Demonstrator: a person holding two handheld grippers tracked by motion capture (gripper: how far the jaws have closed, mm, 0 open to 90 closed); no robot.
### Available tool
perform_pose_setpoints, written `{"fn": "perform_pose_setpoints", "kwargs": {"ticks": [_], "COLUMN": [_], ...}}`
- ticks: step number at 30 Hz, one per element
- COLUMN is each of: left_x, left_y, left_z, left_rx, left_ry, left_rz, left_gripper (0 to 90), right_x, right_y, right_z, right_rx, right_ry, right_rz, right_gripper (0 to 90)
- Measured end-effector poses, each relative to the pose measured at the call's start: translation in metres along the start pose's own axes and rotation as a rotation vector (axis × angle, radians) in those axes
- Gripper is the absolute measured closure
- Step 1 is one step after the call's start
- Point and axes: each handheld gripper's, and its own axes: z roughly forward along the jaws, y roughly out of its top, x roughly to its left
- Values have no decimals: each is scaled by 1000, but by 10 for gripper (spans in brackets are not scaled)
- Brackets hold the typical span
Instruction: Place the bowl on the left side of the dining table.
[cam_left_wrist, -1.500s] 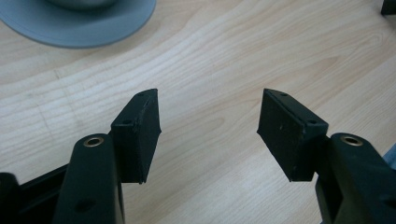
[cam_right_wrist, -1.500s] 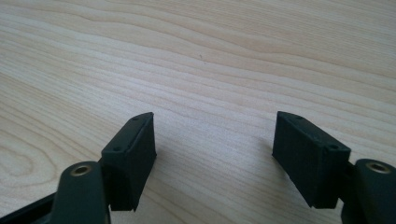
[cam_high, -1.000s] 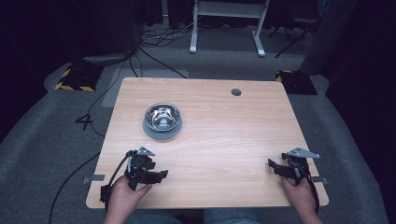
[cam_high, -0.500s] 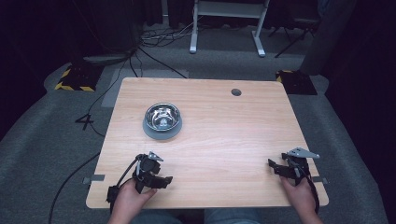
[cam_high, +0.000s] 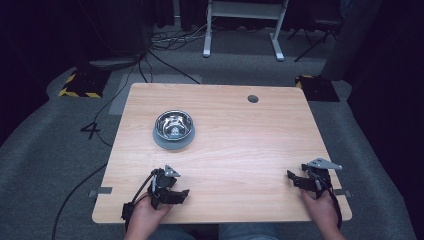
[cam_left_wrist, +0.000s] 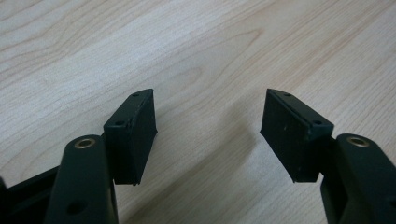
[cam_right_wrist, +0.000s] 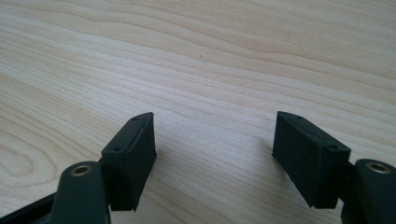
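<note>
A shiny steel bowl (cam_high: 173, 125) on a grey round base stands on the left half of the wooden table (cam_high: 240, 135). My left gripper (cam_high: 176, 194) is held low over the table's near left edge, well short of the bowl. In the left gripper view it (cam_left_wrist: 208, 126) is open, and bare wood lies between its black pads (cam_left_wrist: 133, 135). My right gripper (cam_high: 296, 179) sits by the near right corner. The right gripper view has it (cam_right_wrist: 212, 144) open too, over bare wood grain.
A small dark round hole (cam_high: 253, 98) marks the table's far right part. Cables (cam_high: 165, 55) and a white frame's legs (cam_high: 242, 30) lie on the grey floor beyond the table. Yellow-black striped pads (cam_high: 77, 85) flank the far corners.
My left gripper has shifted a little to the right along the near edge and turned slightly. The right gripper has stayed where it was.
</note>
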Motion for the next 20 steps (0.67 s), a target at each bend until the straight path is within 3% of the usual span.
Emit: {"fn": "perform_pose_setpoints", "kwargs": {"ticks": [3, 5, 8, 12, 15, 20], "left_x": [-3, -5, -7, -11, -11, -11], "left_y": [-3, -6, -11, -13, -14, -12], "left_z": [3, 3, 9, 14, 16, 18], "left_rx": [-26, -54, -120, -152, -176, -167], "left_ry": [-8, 38, 29, 77, 63, 53], "left_rz": [12, 27, 32, 120, 120, 110], "left_gripper": [326, 314, 279, 265, 228, 227], "right_x": [0, 0, 0, 0, 0, 0], "right_y": [0, 0, 0, 0, 0, 0], "right_z": [0, 0, 0, 0, 0, 0], "right_rx": [0, 0, 0, 0, 0, 0], "right_ry": [0, 0, 0, 0, 0, 1], "right_rz": [0, 0, 0, 0, 0, 0], "right_gripper": [301, 301, 301, 301, 301, 300]}}
